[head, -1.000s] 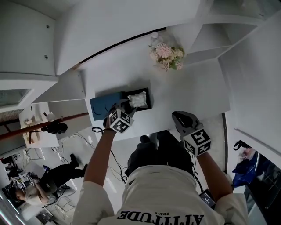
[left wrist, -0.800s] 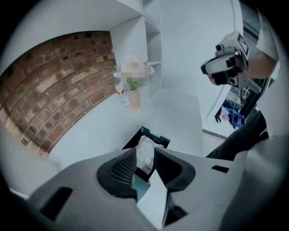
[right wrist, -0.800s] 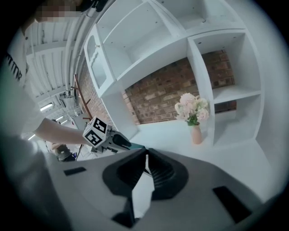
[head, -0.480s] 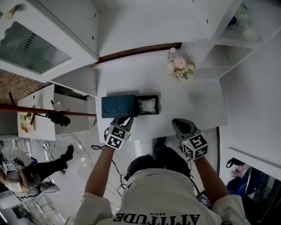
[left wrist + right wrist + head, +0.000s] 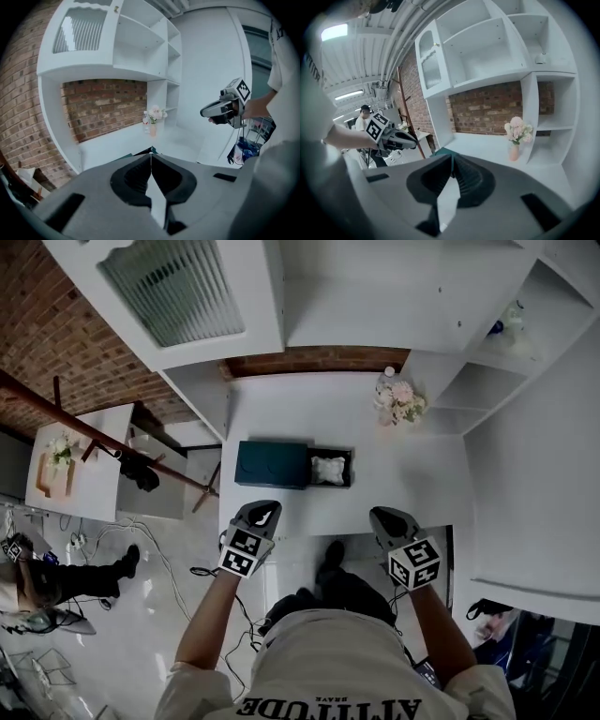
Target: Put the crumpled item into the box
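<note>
The white crumpled item [image 5: 328, 469] lies in the open black tray of the dark teal box [image 5: 272, 464] on the white table [image 5: 394, 456]. My left gripper [image 5: 265, 510] is held near the table's front edge, short of the box, shut and empty. Its jaws [image 5: 151, 153] meet with nothing between them. My right gripper [image 5: 381, 516] is level with it on the right, also shut and empty, with its jaws closed [image 5: 452, 155]. Only a teal corner of the box [image 5: 442, 151] shows past the right jaws.
A small vase of pink flowers [image 5: 398, 401] stands at the table's back right, near white shelving [image 5: 487, 381]. A brick wall [image 5: 309, 360] backs the table. A person [image 5: 37, 577] sits on the floor at the far left, near cables.
My left gripper let go of the crumpled item, drew back from the box toward the table's edge and shut. The item stays in the box. The head view now shows the table from farther off.
</note>
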`<state>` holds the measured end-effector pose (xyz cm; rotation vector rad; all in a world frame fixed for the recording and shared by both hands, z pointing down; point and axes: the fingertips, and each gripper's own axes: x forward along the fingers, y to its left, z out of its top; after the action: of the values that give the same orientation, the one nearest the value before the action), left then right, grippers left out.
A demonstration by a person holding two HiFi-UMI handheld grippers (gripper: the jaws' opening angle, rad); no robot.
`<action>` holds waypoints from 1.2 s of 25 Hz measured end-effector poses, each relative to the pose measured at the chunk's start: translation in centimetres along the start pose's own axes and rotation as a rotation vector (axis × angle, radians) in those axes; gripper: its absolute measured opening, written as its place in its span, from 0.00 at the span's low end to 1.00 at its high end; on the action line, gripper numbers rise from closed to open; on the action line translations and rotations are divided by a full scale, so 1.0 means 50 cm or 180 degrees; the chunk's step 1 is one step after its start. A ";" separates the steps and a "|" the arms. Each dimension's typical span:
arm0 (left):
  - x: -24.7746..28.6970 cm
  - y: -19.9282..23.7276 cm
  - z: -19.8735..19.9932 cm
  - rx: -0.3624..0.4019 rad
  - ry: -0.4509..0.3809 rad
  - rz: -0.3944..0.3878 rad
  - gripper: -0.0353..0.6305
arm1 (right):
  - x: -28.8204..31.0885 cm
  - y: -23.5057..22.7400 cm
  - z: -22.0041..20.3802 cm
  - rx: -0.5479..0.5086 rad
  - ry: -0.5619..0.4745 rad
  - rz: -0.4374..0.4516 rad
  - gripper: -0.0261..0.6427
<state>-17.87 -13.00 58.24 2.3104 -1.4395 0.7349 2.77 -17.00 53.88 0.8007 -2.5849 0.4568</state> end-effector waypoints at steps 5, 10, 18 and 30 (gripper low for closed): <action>-0.095 -0.031 -0.021 -0.0019 -0.0138 0.0019 0.09 | -0.039 0.074 0.004 -0.0173 -0.0044 -0.0039 0.09; -0.179 -0.060 -0.033 -0.0066 -0.0327 0.0062 0.09 | -0.084 0.132 -0.008 -0.0271 -0.0106 -0.0115 0.09; -0.279 -0.120 -0.031 -0.0199 -0.0632 0.0156 0.09 | -0.207 0.175 -0.031 -0.0256 -0.0239 -0.0366 0.09; -0.338 -0.227 0.025 -0.0373 -0.0944 0.0292 0.09 | -0.328 0.148 -0.045 -0.0306 -0.0366 -0.0344 0.09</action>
<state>-13.43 3.75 47.43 2.3486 -1.6740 0.3281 11.42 -2.66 46.94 0.9525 -2.6290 0.2591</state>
